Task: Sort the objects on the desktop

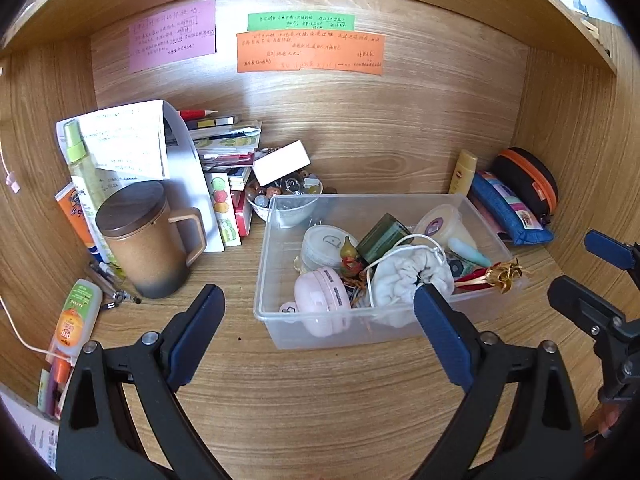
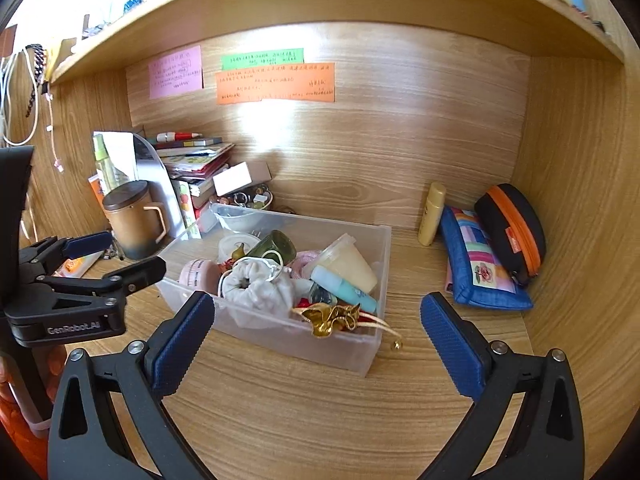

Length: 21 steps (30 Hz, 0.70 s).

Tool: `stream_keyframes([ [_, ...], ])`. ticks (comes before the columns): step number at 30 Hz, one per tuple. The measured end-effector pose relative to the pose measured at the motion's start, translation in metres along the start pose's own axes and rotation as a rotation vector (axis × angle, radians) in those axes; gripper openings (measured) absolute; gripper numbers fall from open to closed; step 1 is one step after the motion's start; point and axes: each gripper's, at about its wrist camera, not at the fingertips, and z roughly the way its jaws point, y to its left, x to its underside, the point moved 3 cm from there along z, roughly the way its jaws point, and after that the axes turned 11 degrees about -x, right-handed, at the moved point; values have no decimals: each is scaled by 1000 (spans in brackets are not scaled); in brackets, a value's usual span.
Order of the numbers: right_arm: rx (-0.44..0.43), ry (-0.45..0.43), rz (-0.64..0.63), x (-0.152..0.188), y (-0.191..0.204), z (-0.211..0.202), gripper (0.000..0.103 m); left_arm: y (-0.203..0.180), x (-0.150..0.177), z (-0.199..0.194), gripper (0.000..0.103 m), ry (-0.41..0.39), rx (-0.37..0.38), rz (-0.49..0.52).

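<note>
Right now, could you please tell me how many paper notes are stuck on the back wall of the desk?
3: a pink note at the left, a green note to its right, and an orange note directly below the green one. None looks hidden.

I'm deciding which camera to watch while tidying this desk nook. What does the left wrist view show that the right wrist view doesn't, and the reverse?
Only the left wrist view shows the orange-labelled bottle lying whole at the desk's left edge, with pens beside it.

Only the right wrist view shows the cables hanging on the left wall and clutter on the upper shelf.

Both show the clear bin of small items, the brown lidded mug, the blue pouch, and both grippers open, left gripper and right gripper.
</note>
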Motion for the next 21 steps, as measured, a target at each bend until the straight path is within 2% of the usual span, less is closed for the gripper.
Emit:
stream_keyframes([
  [4,-19,-12,1,7,5,-10,103,-1,5,-10,97,-12,-20,-14],
  [7,2,-29,-10,12,6,-18,103,-5,11,-18,97,-47,-70,8],
  [9,17,-39,-14,14,5,-23,103,-7,14,-23,97,-55,-74,12],
  [21,54,-51,3,25,-1,-27,103,-22,23,-38,97,-121,-32,9],
])
